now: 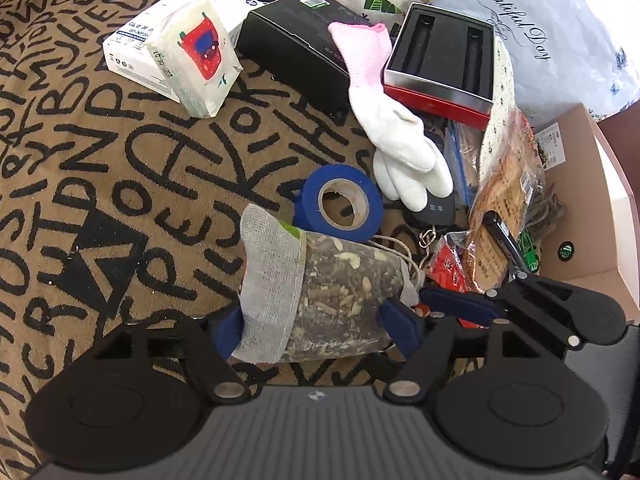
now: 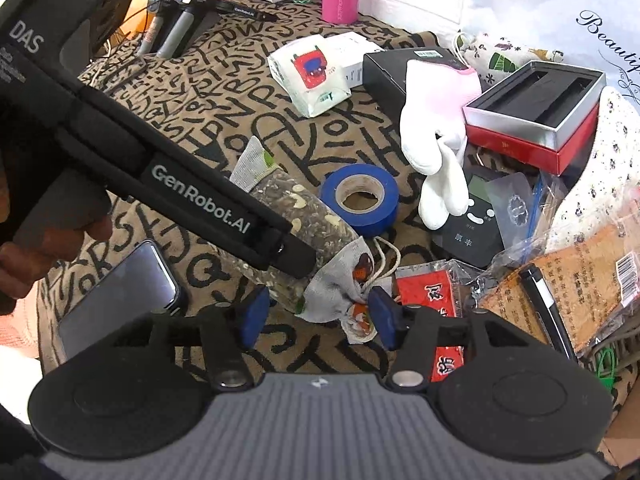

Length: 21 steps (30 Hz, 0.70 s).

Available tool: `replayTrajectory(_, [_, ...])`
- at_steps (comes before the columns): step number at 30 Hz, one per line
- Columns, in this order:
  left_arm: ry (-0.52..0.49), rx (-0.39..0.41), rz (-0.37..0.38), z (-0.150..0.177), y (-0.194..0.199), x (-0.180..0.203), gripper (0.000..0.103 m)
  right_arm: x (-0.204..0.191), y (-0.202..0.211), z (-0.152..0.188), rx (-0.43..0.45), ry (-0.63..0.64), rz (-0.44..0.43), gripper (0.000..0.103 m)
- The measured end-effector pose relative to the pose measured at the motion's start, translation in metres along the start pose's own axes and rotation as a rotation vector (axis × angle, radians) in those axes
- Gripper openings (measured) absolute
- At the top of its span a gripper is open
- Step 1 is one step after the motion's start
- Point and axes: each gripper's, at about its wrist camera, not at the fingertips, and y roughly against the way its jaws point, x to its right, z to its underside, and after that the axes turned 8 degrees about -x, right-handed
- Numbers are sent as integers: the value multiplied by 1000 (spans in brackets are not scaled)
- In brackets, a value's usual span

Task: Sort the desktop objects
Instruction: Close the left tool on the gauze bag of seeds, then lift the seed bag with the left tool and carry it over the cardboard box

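Note:
A gauze bag of dried herbs [image 1: 340, 292] lies on the lettered cloth [image 1: 120, 160]. My left gripper [image 1: 314, 322] stands over it, and its blue pads [image 1: 400, 320] rest against both sides of the bag. In the right wrist view the same bag [image 2: 304, 208] runs under the left gripper's black body [image 2: 200, 200]. Its tied drawstring end [image 2: 340, 300] sits between the pads of my right gripper [image 2: 318, 316], which stands open with gaps on both sides. A blue tape roll [image 1: 340, 200] lies just beyond the bag.
A white glove [image 2: 436, 120], a tissue pack [image 2: 308, 76], a black box [image 1: 296, 40] and an open red box [image 2: 536, 112] lie further back. Packets, a black marker [image 2: 544, 304] and a dark fob [image 2: 468, 232] crowd the right. A phone [image 2: 120, 292] lies left; a cardboard box [image 1: 580, 200] stands right.

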Motion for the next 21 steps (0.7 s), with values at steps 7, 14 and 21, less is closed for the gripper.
replayTrajectory(7, [-4, -25, 11, -7, -12, 0, 84, 9, -19, -4, -30, -54, -22, 64])
replayTrajectory(14, [-72, -8, -5, -3, 4, 18, 67, 13, -10, 0, -43, -48, -26, 38])
replayTrajectory(21, [-108, 23, 13, 23, 28, 30, 66, 8, 18, 17, -6, -48, -63, 36])
